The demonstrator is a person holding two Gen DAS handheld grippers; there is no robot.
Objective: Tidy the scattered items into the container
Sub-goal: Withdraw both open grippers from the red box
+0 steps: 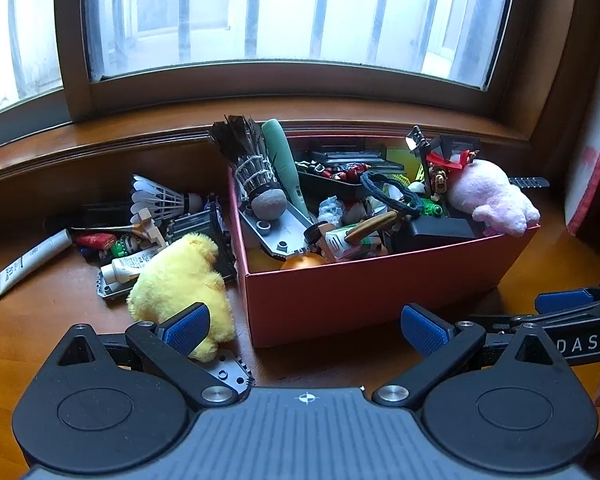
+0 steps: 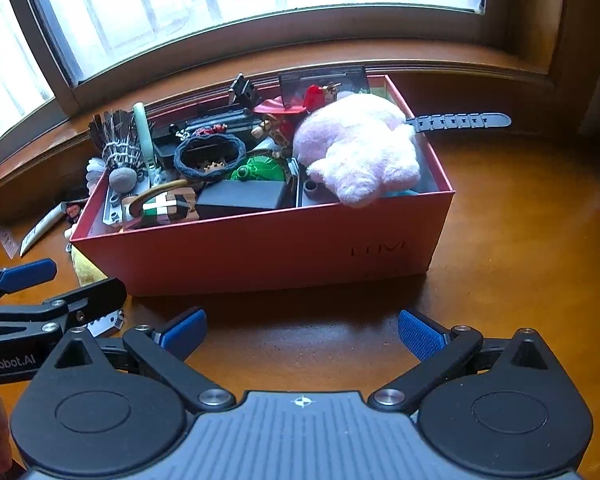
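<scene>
You held the left gripper (image 1: 305,330) with its jaws wide apart, empty, low over the wooden table (image 1: 40,320) at the near left corner of the red box (image 1: 364,292). The yellow plush (image 1: 180,280) lay on the table touching the box's left wall, just past your left finger. Your right gripper (image 2: 302,334) also stood spread and empty, facing the box's near wall. The pink plush (image 2: 360,148) sat inside, overhanging the near right rim.

We note a glossy wooden table (image 2: 520,208), a matt red cardboard box (image 2: 260,256), fluffy pink (image 2: 360,148) and yellow plush toys (image 1: 180,280), and ribbed blue gripper pads (image 1: 424,330).
</scene>
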